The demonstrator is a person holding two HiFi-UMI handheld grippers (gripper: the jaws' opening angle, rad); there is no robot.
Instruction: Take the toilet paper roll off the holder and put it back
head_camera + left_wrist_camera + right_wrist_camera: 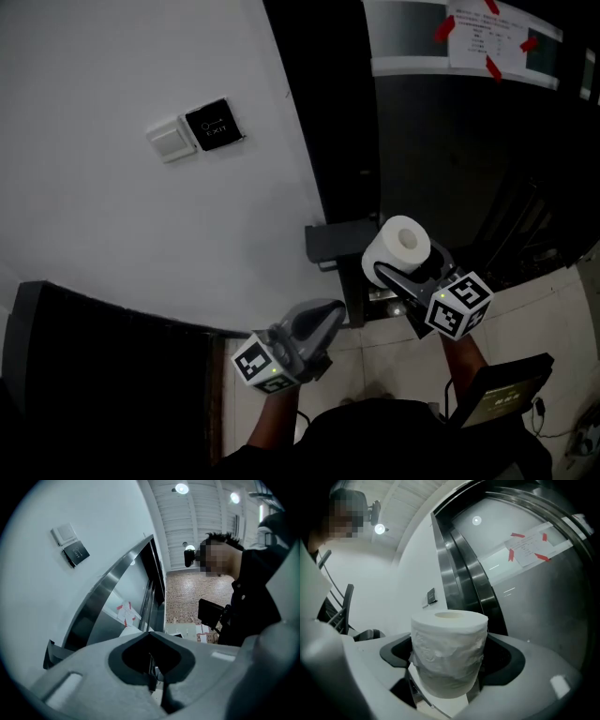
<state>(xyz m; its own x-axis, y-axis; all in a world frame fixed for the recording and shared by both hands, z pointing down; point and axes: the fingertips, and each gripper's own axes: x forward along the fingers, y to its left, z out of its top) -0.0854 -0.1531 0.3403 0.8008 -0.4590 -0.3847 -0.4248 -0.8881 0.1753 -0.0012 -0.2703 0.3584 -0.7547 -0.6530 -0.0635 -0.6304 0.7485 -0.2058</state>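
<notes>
Right gripper [405, 261] holds the toilet paper roll [398, 242]; the left gripper [325, 315] is empty.
The right jaws grip the roll by its sides, near a dark box [337, 242] on the wall, possibly the holder, but the view is dim. The left jaws are closed together, lower and apart from it.

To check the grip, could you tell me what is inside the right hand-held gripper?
A white toilet paper roll, clamped between the jaws of the right hand-held gripper; its underside is hidden.
</notes>
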